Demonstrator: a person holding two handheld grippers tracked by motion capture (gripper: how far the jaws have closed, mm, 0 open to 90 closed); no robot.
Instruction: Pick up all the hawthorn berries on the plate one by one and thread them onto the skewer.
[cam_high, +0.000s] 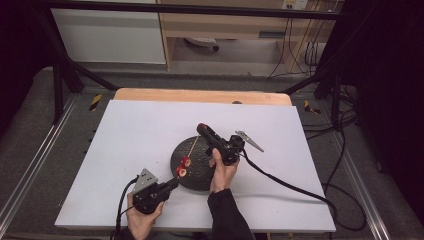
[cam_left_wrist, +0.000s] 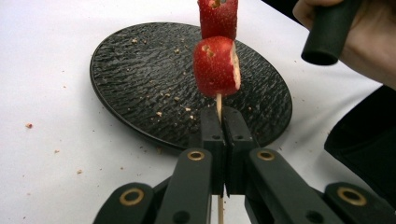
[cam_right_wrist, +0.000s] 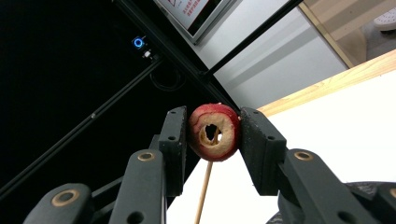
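Overhead, crumb-strewn black plate (cam_left_wrist: 140, 74) under skewered fruit (cam_left_wrist: 215, 65)

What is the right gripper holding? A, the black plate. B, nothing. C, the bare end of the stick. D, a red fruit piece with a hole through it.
D: in the right gripper view the right gripper has its jaws pressed on either side of a red fruit piece with a hole through it, while the stick runs down below it.
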